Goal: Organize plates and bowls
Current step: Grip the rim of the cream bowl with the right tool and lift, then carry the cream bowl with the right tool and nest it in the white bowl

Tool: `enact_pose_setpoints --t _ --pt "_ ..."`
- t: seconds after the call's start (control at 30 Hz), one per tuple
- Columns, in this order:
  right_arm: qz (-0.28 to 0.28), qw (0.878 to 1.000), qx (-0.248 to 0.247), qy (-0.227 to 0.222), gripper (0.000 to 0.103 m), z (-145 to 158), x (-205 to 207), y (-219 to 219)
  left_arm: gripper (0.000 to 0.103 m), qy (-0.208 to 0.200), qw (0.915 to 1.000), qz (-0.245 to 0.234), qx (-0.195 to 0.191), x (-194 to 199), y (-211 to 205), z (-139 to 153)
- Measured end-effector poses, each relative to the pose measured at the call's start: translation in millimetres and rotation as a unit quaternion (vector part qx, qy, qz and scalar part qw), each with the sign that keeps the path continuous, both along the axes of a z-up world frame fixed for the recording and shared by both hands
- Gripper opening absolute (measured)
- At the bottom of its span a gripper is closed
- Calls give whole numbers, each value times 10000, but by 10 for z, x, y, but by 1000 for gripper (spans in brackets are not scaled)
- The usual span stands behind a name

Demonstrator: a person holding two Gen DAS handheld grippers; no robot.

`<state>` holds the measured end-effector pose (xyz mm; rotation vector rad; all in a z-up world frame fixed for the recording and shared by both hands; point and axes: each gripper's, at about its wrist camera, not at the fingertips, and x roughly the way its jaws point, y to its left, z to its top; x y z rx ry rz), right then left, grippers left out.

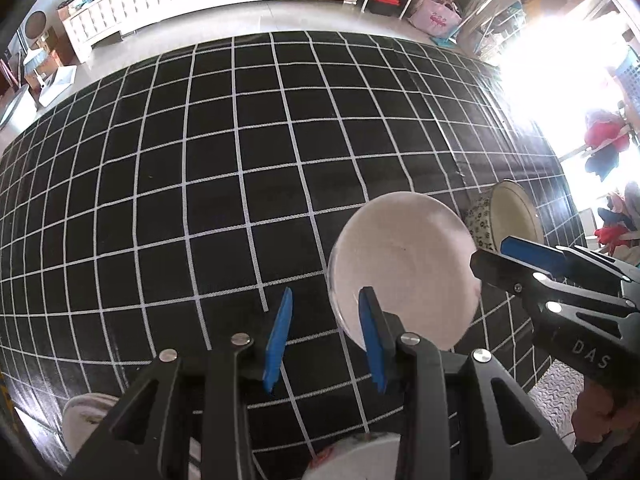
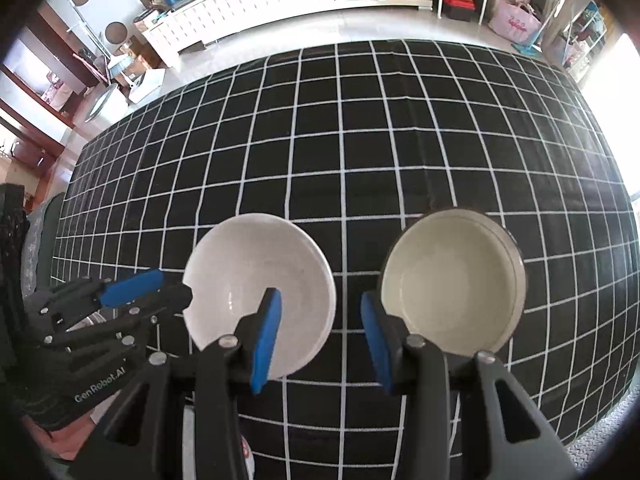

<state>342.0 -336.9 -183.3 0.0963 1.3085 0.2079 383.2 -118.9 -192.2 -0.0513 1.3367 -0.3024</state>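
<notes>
Two bowls sit on the black tablecloth (image 2: 360,140) with its white grid, both near the cloth's near edge. The white bowl (image 2: 260,292) is plain and glossy inside, shallow, with a broad rim and a bright glint at its bottom. Just beside it, to its right and apart from it by about a bowl's width of bare cloth, stands the cream bowl (image 2: 454,280); its inside is a pale yellowish cream with a darker rim, and from the left wrist view its outer wall shows a small dark floral print (image 1: 482,220). The left gripper (image 1: 325,338) hovers over the near edge of the cloth, its blue pads spread wide with nothing between them, the right-hand pad overlapping the white bowl's (image 1: 404,268) near rim in that view. The right gripper (image 2: 320,340) hangs in the gap between the two bowls, jaws likewise wide and holding nothing. Each gripper points toward the white bowl from its own side. Beyond the far edge of the cloth, across a pale floor, runs a long white cabinet (image 2: 256,4) cluttered on top.
</notes>
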Motion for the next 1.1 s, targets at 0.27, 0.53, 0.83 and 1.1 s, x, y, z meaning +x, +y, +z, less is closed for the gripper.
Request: enact_pose_setpoints --t 0.27,0.53,0.83,1.1 --pt "66 9999 10 128 31 -157 22 1 21 83 9999 -77 -41 21 22 -185" --pt "25 9998 -26 182 14 -248 -69 -68 11 71 9997 -222 -50 -121 -52 -258" --pt "-92 9996 -162 202 13 -169 -435 -49 12 130 9993 -340 54 -393 -213 -240" --pt "-92 9999 -81 -11 13 223 -666 0 11 -180 9994 -283 -45 -739 -109 178"
